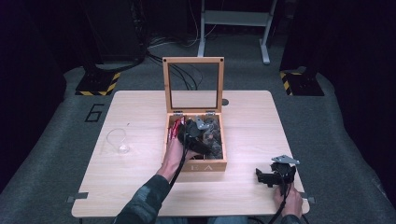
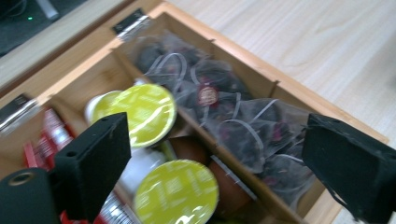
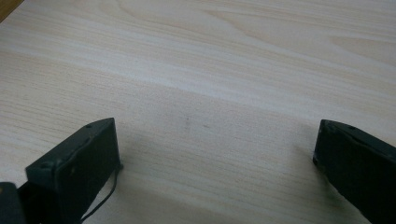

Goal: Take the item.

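Note:
An open wooden box (image 1: 196,165) stands mid-table, its glass-paned lid (image 1: 193,60) upright behind it. My left gripper (image 1: 201,133) hangs over the inside of the box, held by a hand reaching in from the front. In the left gripper view its jaws (image 2: 215,135) stand open above the compartments, pressing on nothing. Below them are green-lidded capsules (image 2: 147,112), clear pouches of dark tea bags (image 2: 219,107) and red packets (image 2: 49,135). My right gripper (image 1: 264,176) rests near the table's front right corner. It is open (image 3: 215,128) over bare wood.
A small clear plastic item (image 1: 119,140) lies on the left half of the light wooden table (image 1: 140,186). A dividing wall (image 2: 196,126) separates the capsules from the tea bags. Dark floor, cables and stand legs surround the table.

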A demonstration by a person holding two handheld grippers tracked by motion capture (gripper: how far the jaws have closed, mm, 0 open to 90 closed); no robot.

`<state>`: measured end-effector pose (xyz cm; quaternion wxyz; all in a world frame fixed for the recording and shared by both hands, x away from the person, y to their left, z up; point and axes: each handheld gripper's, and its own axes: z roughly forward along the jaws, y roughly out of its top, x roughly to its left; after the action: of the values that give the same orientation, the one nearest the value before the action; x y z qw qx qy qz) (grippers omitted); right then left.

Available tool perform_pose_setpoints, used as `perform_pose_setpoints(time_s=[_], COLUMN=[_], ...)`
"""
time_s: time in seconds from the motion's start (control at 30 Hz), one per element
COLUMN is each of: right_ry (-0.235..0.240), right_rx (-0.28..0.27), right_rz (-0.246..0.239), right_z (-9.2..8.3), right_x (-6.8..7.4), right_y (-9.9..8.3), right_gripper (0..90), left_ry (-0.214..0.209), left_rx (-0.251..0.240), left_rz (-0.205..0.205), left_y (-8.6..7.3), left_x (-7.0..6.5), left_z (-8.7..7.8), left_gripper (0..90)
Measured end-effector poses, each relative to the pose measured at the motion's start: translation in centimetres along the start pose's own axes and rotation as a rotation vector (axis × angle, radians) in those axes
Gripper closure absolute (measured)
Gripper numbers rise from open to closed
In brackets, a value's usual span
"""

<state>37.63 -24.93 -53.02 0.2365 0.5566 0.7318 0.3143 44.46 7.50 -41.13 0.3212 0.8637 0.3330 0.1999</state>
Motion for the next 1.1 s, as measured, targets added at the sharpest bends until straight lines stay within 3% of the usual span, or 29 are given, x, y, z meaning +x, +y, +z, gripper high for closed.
perform_pose_setpoints(time_s=[0.23,0.4,0.83,1.1], right_ry=[0.000,0.000,-0.005,-0.001], right_rx=[0.000,0.000,-0.004,-0.003], right_rz=[0.000,0.000,0.005,-0.004], right_z=[0.0,0.0,0.1,0.1], right_x=[0.0,0.0,0.1,0.1], right_y=[0.0,0.0,0.0,0.0], right_gripper=[0.0,0.0,0.0,0.0], left_ry=[-0.031,-0.055,-0.024,0.000], left_rx=[0.037,0.069,0.164,0.180], left_rz=[0.060,0.075,0.126,0.120], left_y=[0.6,0.6,0.1,-0.2], left_x=[-1.2,-1.7,-2.9,-3.2], left_z=[1.8,2.9,4.9,5.5], left_gripper=[21.0,29.7,51.4,61.9])
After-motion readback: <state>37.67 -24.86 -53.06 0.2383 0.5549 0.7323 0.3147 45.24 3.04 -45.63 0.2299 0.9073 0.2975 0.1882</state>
